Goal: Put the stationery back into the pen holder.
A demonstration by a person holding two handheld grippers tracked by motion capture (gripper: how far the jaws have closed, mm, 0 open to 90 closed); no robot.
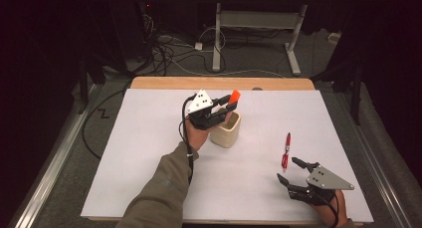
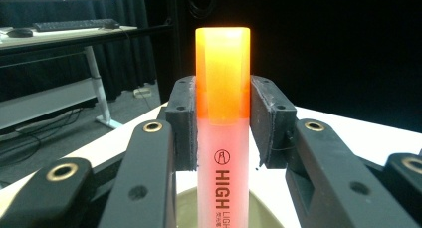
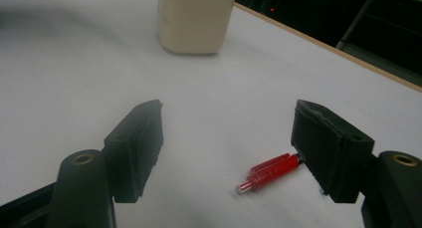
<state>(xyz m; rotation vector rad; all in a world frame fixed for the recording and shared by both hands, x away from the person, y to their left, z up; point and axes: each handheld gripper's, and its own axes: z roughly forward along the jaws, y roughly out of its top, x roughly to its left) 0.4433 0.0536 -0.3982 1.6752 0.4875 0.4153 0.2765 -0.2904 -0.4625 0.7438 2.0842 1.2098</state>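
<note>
While the left gripper (image 1: 225,104) pinches an orange highlighter (image 1: 234,95) just above the cream cup (image 1: 226,130), the high view shows the right gripper (image 1: 293,171) resting near the table's (image 1: 149,153) front edge, jaws spread, just beside a red pen (image 1: 286,151). In the left gripper view, the pads (image 2: 181,123) press both sides of the highlighter (image 2: 222,118), its lower end over the cup's rim (image 2: 186,200). In the right gripper view, the jaws stand wide with nothing between them; the pen (image 3: 268,172) lies by the right pad (image 3: 328,143), the cup (image 3: 195,19) farther off. The step looks like dropping the highlighter into the cup: lower it, then release.
</note>
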